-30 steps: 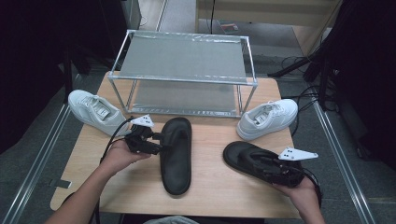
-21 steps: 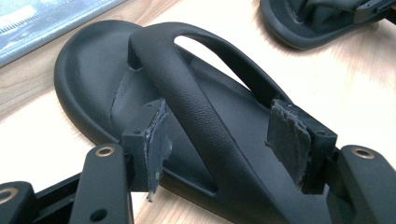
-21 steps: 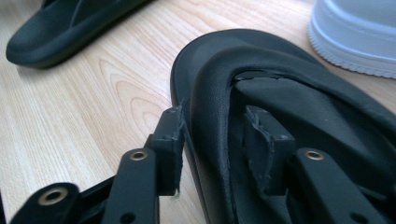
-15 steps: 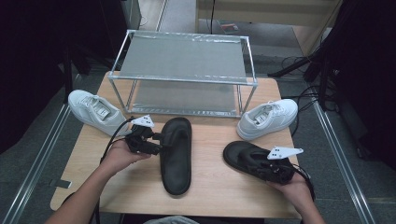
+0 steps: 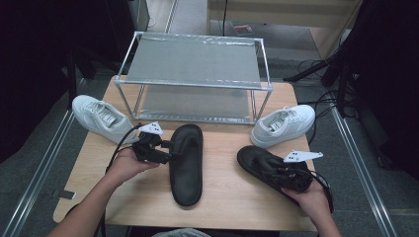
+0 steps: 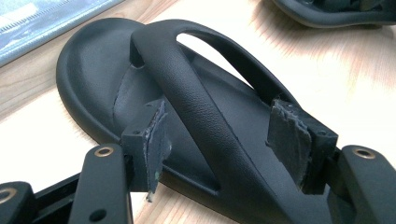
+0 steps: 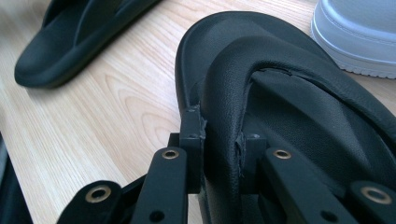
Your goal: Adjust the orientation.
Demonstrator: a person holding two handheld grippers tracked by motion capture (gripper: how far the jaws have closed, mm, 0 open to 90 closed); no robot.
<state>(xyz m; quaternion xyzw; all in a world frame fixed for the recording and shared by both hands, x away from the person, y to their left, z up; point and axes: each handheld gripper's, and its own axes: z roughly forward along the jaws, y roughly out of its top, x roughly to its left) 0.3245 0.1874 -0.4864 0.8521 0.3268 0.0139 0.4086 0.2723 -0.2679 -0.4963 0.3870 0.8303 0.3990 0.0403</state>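
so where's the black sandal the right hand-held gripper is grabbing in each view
High view: the right black sandal lies at lower right on the table, with the right hand-held gripper at its near end.
Left gripper view: its sole edge runs along the top right corner.
Right gripper view: it spans centre to right, its strap pinched between the jaws.
Shared landmark: the other black sandal, at table centre.

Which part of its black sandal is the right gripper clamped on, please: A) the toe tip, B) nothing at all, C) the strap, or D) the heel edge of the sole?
C: in the right gripper view the right gripper pinches the black sandal by its strap.
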